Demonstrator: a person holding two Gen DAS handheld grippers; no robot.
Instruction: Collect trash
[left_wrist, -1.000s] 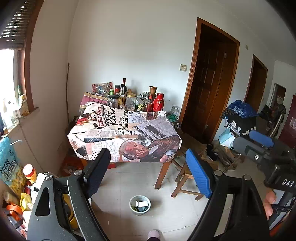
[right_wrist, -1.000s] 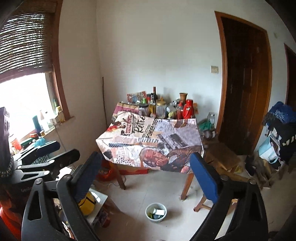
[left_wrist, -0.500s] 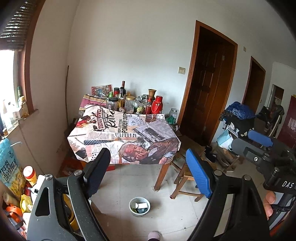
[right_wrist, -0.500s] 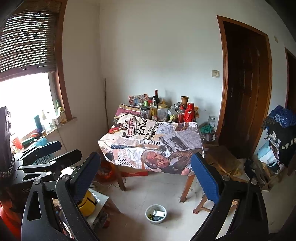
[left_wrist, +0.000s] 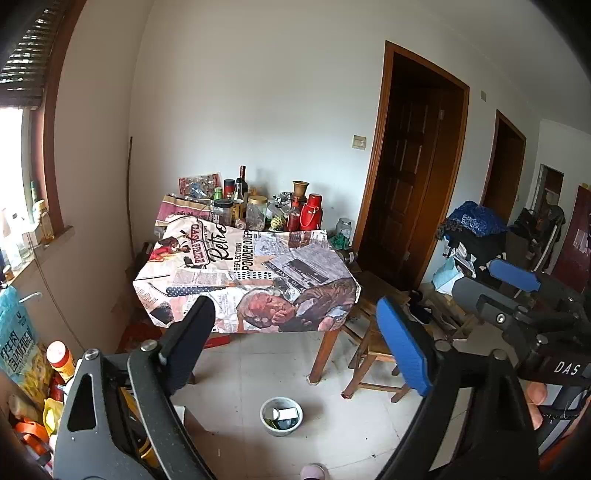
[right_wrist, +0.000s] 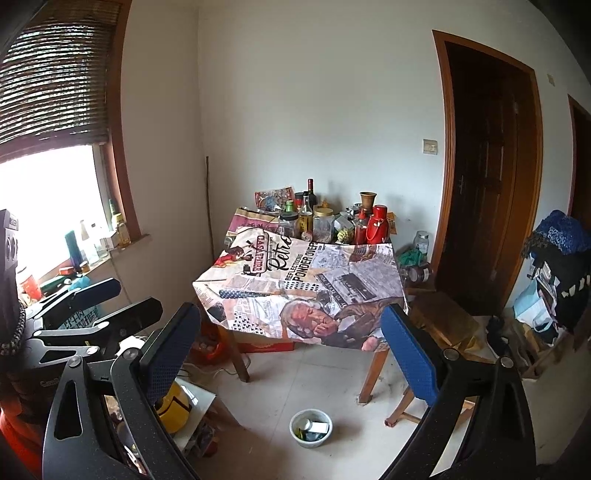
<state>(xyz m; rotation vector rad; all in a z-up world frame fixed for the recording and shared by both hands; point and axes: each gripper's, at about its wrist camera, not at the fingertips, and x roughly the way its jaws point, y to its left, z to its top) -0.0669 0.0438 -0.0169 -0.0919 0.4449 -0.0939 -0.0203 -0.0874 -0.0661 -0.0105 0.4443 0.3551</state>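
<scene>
A small pale bowl (left_wrist: 281, 416) holding bits of trash sits on the tiled floor in front of the table; it also shows in the right wrist view (right_wrist: 310, 428). My left gripper (left_wrist: 295, 347) is open and empty, well above and short of the bowl. My right gripper (right_wrist: 291, 350) is open and empty too. The right gripper shows at the right edge of the left wrist view (left_wrist: 513, 291). The left gripper shows at the left of the right wrist view (right_wrist: 92, 306).
A table (left_wrist: 243, 273) under a newspaper-print cloth carries bottles, jars and a red flask (left_wrist: 313, 212) at its far edge. A wooden stool (left_wrist: 373, 354) stands at its right. Clutter fills the left floor (right_wrist: 177, 406). Brown doors (left_wrist: 410, 192) line the right wall.
Both views have shifted slightly, the table sitting a little higher and farther. Both grippers stay open and empty.
</scene>
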